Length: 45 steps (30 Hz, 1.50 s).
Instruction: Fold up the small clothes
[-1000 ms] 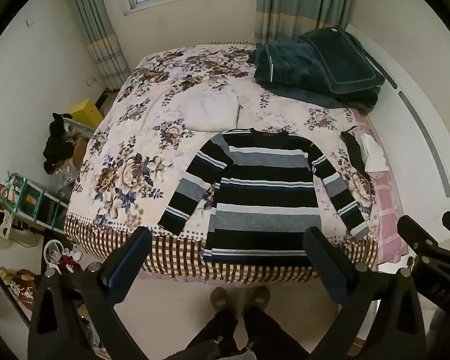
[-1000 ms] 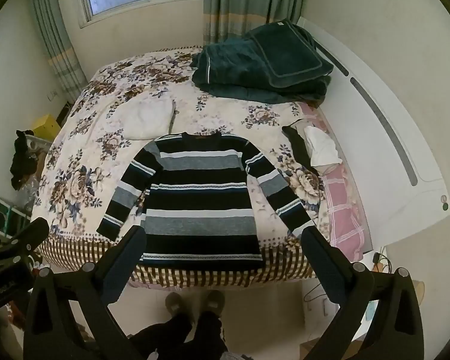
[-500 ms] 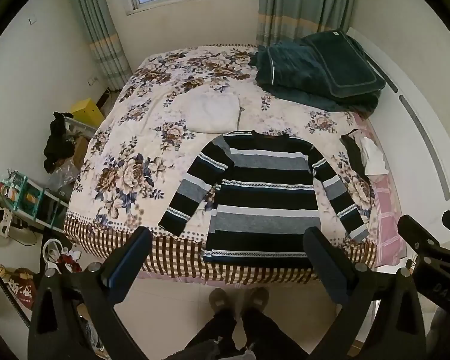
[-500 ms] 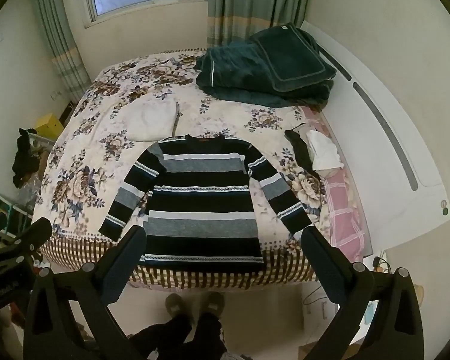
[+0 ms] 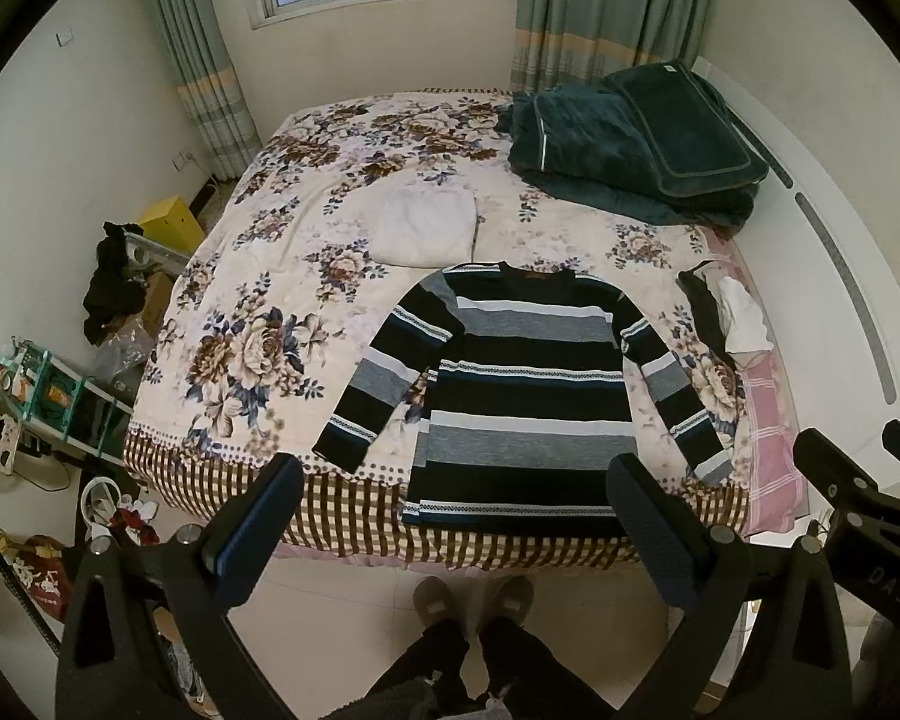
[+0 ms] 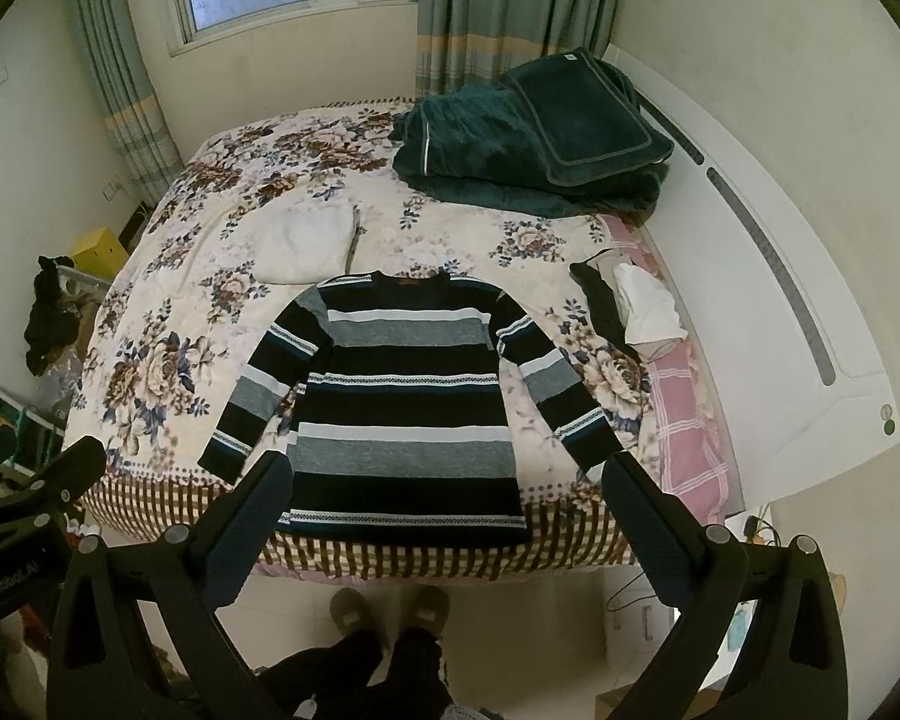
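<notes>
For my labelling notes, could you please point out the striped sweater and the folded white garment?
striped sweater [image 5: 525, 387], left wrist view, middle of chest.
folded white garment [image 6: 306, 243], right wrist view, centre of top.

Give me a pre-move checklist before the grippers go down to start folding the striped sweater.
1. Striped sweater lies flat, front up, on the bed: ok.
2. Both sleeves spread out from the body, not tucked under: ok.
3. Left gripper open and holding nothing: ok.
4. Right gripper open and holding nothing: ok.
5. No other item on the sweater: the white folded cloth sits just past the collar and the dark-and-white clothes pile lies beside the sleeve: ok.
6. Hem fully supported: it lies at the bed's near edge; whether it hangs over: cannot tell.
</notes>
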Each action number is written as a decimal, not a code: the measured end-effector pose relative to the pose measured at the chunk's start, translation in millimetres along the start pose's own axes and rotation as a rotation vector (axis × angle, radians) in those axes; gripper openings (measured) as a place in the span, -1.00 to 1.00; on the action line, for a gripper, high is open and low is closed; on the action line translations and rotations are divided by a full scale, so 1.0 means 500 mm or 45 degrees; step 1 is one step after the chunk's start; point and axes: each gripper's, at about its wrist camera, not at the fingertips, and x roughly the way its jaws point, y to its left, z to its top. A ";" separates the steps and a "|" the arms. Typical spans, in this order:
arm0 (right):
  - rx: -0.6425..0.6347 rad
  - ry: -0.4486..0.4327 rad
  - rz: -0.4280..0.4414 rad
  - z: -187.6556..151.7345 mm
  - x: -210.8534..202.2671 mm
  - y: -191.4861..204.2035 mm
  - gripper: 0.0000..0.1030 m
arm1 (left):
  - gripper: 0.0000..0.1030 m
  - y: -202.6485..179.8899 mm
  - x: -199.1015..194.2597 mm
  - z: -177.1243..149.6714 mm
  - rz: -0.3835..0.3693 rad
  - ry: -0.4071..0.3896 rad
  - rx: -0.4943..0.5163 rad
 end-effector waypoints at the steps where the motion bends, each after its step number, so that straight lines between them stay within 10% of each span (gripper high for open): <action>1: 0.002 -0.010 0.002 -0.012 0.006 -0.011 1.00 | 1.00 0.000 -0.001 0.001 -0.001 0.001 0.001; 45: 0.000 -0.018 0.006 -0.006 -0.013 0.000 1.00 | 1.00 0.010 -0.001 -0.001 -0.017 -0.004 -0.006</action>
